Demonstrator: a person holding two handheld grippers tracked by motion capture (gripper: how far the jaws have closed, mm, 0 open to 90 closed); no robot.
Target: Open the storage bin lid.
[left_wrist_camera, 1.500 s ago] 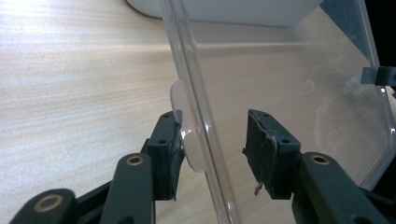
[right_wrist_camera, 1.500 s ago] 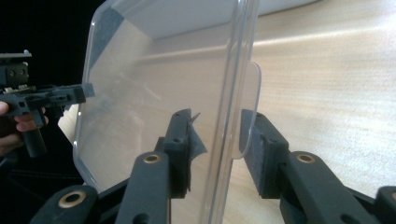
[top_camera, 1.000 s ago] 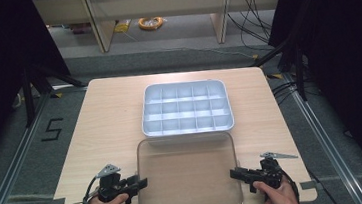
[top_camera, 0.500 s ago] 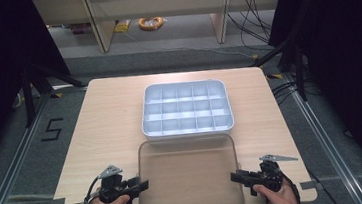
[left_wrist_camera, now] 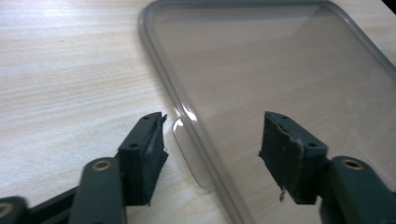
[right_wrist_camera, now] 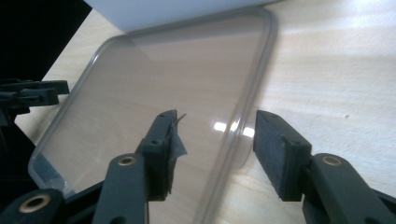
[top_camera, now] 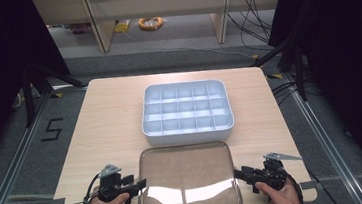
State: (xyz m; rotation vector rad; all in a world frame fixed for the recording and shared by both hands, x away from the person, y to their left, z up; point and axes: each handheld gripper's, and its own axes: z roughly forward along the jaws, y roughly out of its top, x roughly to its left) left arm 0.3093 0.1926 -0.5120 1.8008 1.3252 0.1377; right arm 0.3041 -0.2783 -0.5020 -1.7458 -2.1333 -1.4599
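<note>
A clear plastic lid (top_camera: 186, 179) lies flat on the near part of the wooden table (top_camera: 105, 119), just in front of a white divided tray (top_camera: 186, 107). My left gripper (top_camera: 139, 185) is open at the lid's left edge. In the left gripper view the lid's rim and its small tab (left_wrist_camera: 187, 149) lie between the spread jaws of that gripper (left_wrist_camera: 212, 156). My right gripper (top_camera: 239, 173) is open at the lid's right edge. In the right gripper view its jaws (right_wrist_camera: 217, 151) straddle the lid (right_wrist_camera: 154, 102) at the rim, near a tab.
The white tray (right_wrist_camera: 168, 11) has several empty compartments and sits mid-table. Bare tabletop spreads to the left and right of tray and lid. The table's near edge is just behind my hands. A floor with cables and shelves lies beyond the far edge.
Both grippers have crept slightly inward toward the lid's side edges. The lid and tray have not moved.
</note>
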